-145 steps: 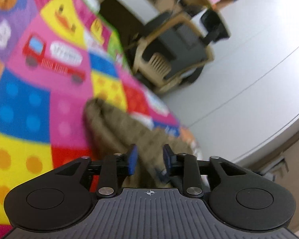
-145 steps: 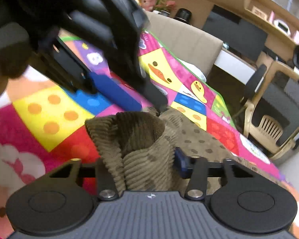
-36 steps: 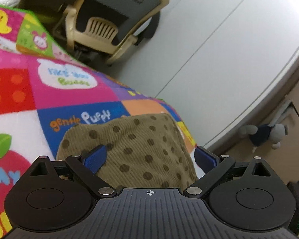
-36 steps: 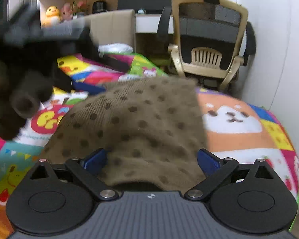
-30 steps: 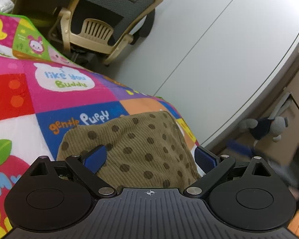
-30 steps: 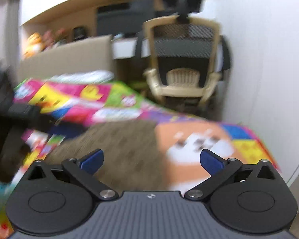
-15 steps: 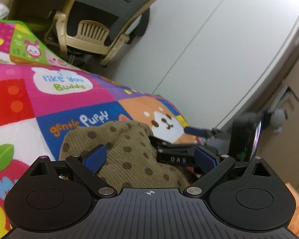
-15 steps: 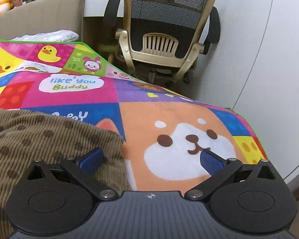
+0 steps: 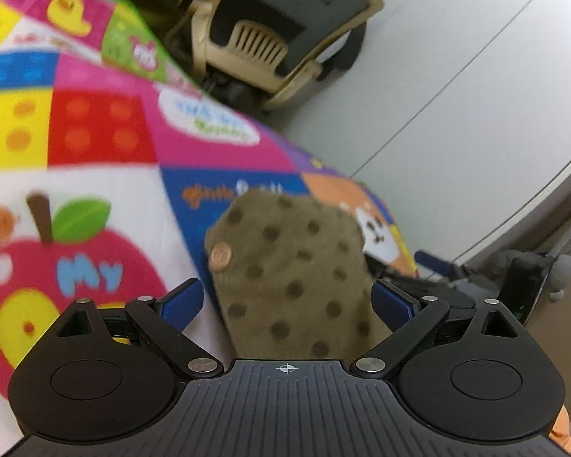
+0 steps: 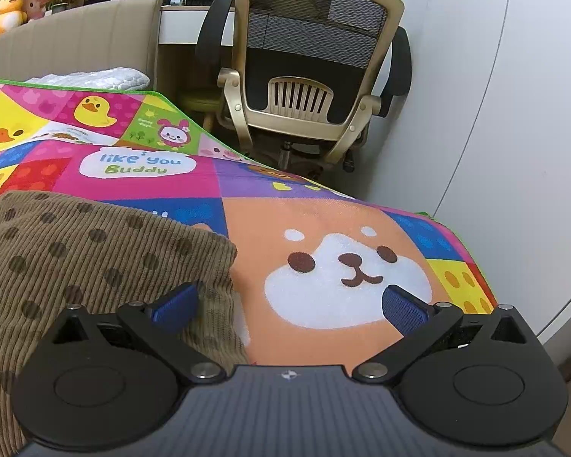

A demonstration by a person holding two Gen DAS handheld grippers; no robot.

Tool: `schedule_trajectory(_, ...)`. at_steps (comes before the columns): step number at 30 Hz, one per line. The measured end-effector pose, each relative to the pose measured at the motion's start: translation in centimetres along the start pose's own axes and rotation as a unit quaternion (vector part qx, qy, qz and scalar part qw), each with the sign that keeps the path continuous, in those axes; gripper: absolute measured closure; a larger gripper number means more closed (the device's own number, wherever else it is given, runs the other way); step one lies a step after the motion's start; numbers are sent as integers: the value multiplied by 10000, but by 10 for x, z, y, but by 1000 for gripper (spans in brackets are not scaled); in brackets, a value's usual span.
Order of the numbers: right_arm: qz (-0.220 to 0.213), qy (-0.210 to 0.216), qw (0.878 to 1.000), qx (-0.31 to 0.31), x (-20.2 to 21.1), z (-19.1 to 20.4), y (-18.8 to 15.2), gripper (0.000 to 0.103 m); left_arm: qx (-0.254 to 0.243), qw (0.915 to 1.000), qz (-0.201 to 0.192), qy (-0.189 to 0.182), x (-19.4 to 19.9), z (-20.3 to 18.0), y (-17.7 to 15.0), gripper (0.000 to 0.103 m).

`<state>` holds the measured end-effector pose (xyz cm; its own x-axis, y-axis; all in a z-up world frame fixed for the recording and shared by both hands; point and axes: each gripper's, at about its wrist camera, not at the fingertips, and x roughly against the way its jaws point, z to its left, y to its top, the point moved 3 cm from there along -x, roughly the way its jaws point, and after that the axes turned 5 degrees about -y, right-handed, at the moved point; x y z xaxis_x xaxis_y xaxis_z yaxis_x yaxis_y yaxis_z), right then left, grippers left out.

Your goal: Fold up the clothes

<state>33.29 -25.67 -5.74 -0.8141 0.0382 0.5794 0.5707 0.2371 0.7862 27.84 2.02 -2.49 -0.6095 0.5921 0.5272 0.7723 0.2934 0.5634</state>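
Room: bright play mat (image 10: 217, 182) on a bed, office chair (image 10: 308, 72) behind.
Clothes: brown spotty garment (image 10: 95, 251) lay bunched on the mat beside the dog picture.
Risk: the loose bundle could flop open if a claw bumped it.
Left gripper (image 9: 285, 301): wide apart, holding nothing, garment between its fingers.
Right gripper (image 10: 289, 301): wide apart, empty, left finger over the cloth edge.

Garment (image 10: 95, 251) lies on the mat (image 10: 323, 221), chair (image 10: 316, 76) behind.
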Motion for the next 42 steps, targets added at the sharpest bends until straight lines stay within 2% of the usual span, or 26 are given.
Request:
schedule_trajectory(4, -5, 14, 10000, -41, -1, 0, -2, 0, 28, 9997, 203, -152, -12, 1, -8, 5)
schedule_trajectory(9, -229, 130, 9996, -126, 18, -5, 0, 0, -27, 9996, 264, -73, -18, 1, -12, 5)
schedule_trajectory(11, -473, 703, 9961, -251, 42, -12, -1, 0, -37, 9996, 282, -57, -18, 1, -11, 4)
schedule_trajectory(14, -371, 1564, 9869, -139, 68, -11, -18, 0, -92, 9996, 272, 0, -19, 0, -12, 4)
schedule_trajectory(17, -47, 1414, 9891, 410, 65, 5, -48, 0, -222, 9993, 273, 85, -19, -3, -13, 5)
schedule_trajectory(21, -30, 1475, 9890, 104, 63, 1, -56, 0, -287, 9991, 286, 138, -17, -6, -14, 5)
schedule_trajectory(25, -61, 1466, 9891, 146, 66, 0, -53, 0, -68, 9996, 242, -135, -13, -1, -10, 5)
schedule_trajectory(27, -191, 1620, 9866, -29, 73, -10, -46, 0, 82, 9993, 216, -311, -13, 4, -8, 5)
schedule_trajectory(29, -242, 1644, 9849, -490, 72, -27, -35, 0, 176, 9987, 234, -406, -17, 6, -7, 5)
schedule_trajectory(32, 142, 1728, 9800, -973, 45, -34, -35, 0, 188, 9988, 198, -405, -20, 7, -7, 5)
schedule_trajectory(35, 550, 1809, 9714, -1438, 17, -40, -36, 12, 154, 9992, 135, -353, -20, 7, -6, 17)
schedule_trajectory(37, 507, 1811, 9727, -1360, 18, -30, -33, 20, 147, 9989, 133, -434, -18, 11, -5, 22)
schedule_trajectory(39, 549, 2092, 9664, -1385, 21, -16, -27, 49, 107, 9987, 99, -491, -14, 15, -2, 27)
schedule_trajectory(42, 469, 2103, 9704, -1089, 24, 15, -12, 52, 24, 9991, -61, -422, 2, 25, 4, 30)
